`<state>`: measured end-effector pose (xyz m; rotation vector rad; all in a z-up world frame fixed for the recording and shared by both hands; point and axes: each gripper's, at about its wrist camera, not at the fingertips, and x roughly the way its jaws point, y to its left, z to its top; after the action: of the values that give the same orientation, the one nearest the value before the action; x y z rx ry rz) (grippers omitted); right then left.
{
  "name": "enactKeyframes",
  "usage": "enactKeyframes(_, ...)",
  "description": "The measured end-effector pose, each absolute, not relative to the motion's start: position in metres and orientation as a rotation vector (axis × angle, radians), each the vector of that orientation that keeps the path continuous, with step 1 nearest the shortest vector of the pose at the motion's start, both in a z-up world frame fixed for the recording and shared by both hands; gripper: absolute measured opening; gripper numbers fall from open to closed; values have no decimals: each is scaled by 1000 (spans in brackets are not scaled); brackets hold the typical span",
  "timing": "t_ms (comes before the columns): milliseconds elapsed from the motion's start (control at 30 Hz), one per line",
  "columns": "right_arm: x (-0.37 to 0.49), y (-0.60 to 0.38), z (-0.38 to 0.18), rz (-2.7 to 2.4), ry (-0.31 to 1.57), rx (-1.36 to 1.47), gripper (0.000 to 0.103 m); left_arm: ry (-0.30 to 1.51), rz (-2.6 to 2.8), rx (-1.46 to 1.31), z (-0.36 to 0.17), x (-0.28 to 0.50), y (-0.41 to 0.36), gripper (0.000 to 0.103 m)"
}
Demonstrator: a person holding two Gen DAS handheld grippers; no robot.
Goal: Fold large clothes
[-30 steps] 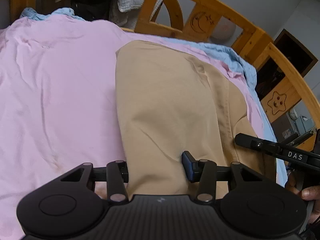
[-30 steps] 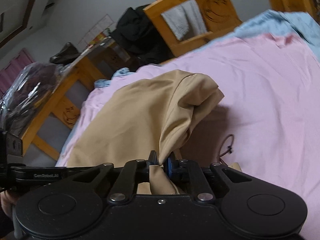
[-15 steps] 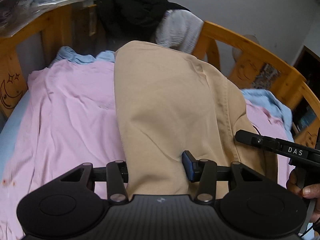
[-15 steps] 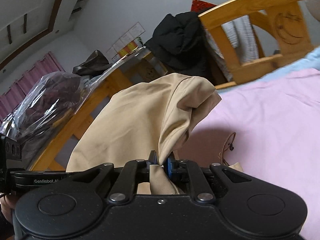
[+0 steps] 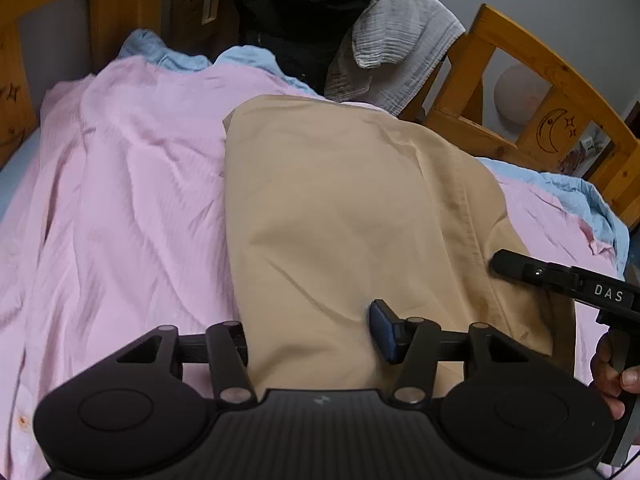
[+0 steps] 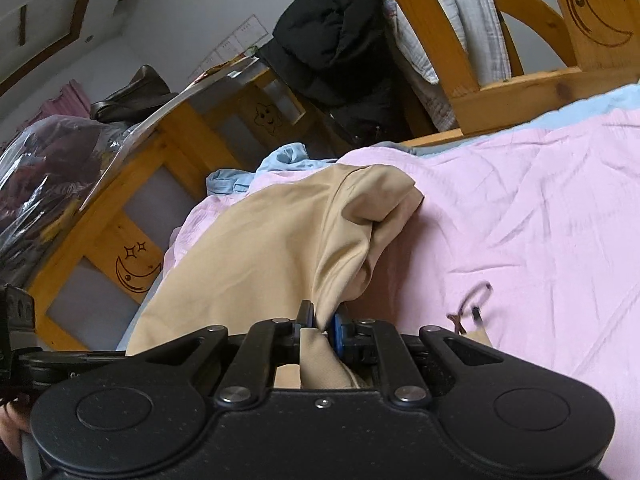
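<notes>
A large tan garment (image 5: 340,200) lies folded lengthwise on the pink sheet (image 5: 120,200), its far edge near the wooden rail. My left gripper (image 5: 310,328) straddles the garment's near end. Its jaws are opening, the cloth lies between them, and the blue pad (image 5: 384,332) stands clear of the fabric. The left finger is hidden behind the cloth. My right gripper (image 6: 320,320) is shut on a bunched tan fold (image 6: 260,260) that rises from its pads. In the left wrist view the right gripper's tip (image 5: 500,266) rests at the garment's right edge.
A wooden bed rail (image 5: 540,92) with carved moons rings the bed. A black jacket (image 5: 300,0) and a pale muslin cloth (image 5: 400,40) hang over it. Blue bedding (image 5: 560,184) shows at the sheet's edges. A dark cord (image 6: 472,300) lies on the sheet. A plastic bag of clothes (image 6: 40,168) sits outside the rail.
Both grippers carried the tan garment across the bed and lowered it onto the pink sheet. The left jaws stand slightly wider than before. The right grip is unchanged.
</notes>
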<state>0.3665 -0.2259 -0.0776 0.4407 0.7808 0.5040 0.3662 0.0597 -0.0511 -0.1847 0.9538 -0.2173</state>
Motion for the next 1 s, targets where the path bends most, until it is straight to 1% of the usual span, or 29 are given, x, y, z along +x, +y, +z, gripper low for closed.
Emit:
enactKeyframes(167, 371, -230, -81, 513, 784, 363, 13, 951, -215, -191, -54, 363, 61, 60)
enactKeyframes(300, 373, -234, -86, 490, 798, 369, 18, 950, -193, -164, -54, 363, 54, 70)
enactKeyframes(367, 371, -237, -88, 477, 800, 372, 20, 945, -181, -140, -53, 361, 51, 72)
enactKeyframes(467, 370, -236, -88, 456, 806, 366, 27, 943, -158, -119, -51, 359, 48, 78)
enactKeyframes(500, 369, -236, -88, 449, 807, 361, 31, 944, -148, -113, -50, 358, 47, 81)
enactKeyframes(533, 369, -237, -87, 441, 805, 356, 32, 942, -141, -108, -49, 357, 47, 83)
enactKeyframes(567, 368, -237, -85, 437, 804, 352, 32, 940, -132, -103, -48, 356, 46, 84)
enactKeyframes(767, 360, -242, -78, 399, 796, 317, 45, 920, -99, -93, -37, 347, 42, 90)
enactKeyframes(833, 356, -244, -74, 390, 788, 316, 54, 908, -90, -95, -32, 343, 41, 92)
enactKeyframes(900, 350, -246, -67, 382, 773, 312, 57, 890, -83, -97, -26, 337, 40, 94)
enactKeyframes(1000, 339, -248, -54, 378, 745, 289, 66, 845, -75, -96, -14, 322, 39, 97)
